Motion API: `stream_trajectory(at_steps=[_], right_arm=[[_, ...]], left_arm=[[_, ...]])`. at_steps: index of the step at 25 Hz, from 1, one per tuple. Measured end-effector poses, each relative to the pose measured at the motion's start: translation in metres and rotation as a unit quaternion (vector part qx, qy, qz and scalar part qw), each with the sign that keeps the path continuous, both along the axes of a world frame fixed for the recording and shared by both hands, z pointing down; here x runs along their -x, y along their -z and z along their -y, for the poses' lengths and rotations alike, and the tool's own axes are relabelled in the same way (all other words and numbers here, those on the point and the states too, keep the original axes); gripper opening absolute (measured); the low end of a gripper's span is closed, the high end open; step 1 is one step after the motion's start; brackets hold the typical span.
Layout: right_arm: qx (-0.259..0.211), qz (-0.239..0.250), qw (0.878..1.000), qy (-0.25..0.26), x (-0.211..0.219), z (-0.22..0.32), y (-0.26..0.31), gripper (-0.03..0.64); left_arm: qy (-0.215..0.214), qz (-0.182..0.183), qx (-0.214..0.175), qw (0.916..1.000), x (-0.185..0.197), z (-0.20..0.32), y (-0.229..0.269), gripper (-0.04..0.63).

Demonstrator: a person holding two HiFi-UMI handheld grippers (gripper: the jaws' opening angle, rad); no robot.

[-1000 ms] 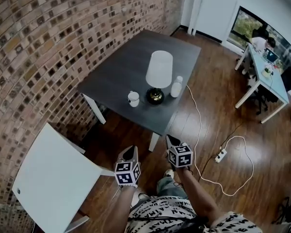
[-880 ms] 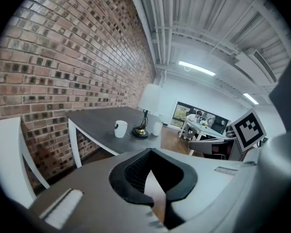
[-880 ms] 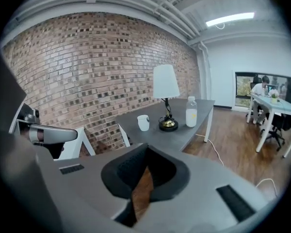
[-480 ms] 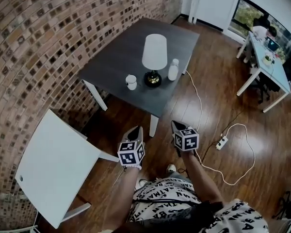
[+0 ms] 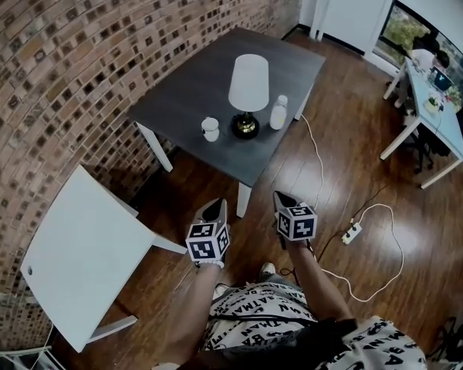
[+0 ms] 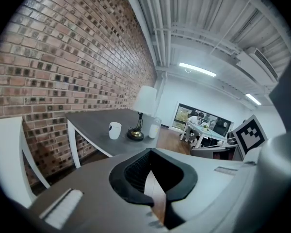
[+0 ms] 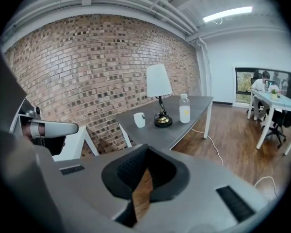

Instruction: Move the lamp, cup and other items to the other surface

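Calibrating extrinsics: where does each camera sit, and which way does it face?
Head view: on the head, steeply down at table, lamp, cup, bottle; shows left tongs, right tongs, torso.
Left gripper view: on left tongs, along its shut jaws toward the table; shows those jaws.
Right gripper view: on right tongs, likewise toward the table; shows its shut jaws.
Shared: all three see the lamp.

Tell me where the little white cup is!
In the head view, the small white cup stands on the dark grey table, just left of the white-shaded lamp, near the table's front edge.
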State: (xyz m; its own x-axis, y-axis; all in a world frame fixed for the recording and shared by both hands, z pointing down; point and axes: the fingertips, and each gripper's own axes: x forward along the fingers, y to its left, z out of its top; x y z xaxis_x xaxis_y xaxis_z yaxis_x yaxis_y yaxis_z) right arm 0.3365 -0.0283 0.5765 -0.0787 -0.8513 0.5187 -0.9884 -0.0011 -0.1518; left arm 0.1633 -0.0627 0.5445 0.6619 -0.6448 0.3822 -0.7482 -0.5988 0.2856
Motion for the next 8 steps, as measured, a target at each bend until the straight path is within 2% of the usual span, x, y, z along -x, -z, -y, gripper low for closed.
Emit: stream_trajectory(at_steps=[8], right_arm=[[-0.009,-0.005,1.0,0.01,-0.008,0.007,0.005,0.0]], left_arm=[[-0.004,0.002,-0.008,1.0,-0.017,0.005,0.007,0.008]])
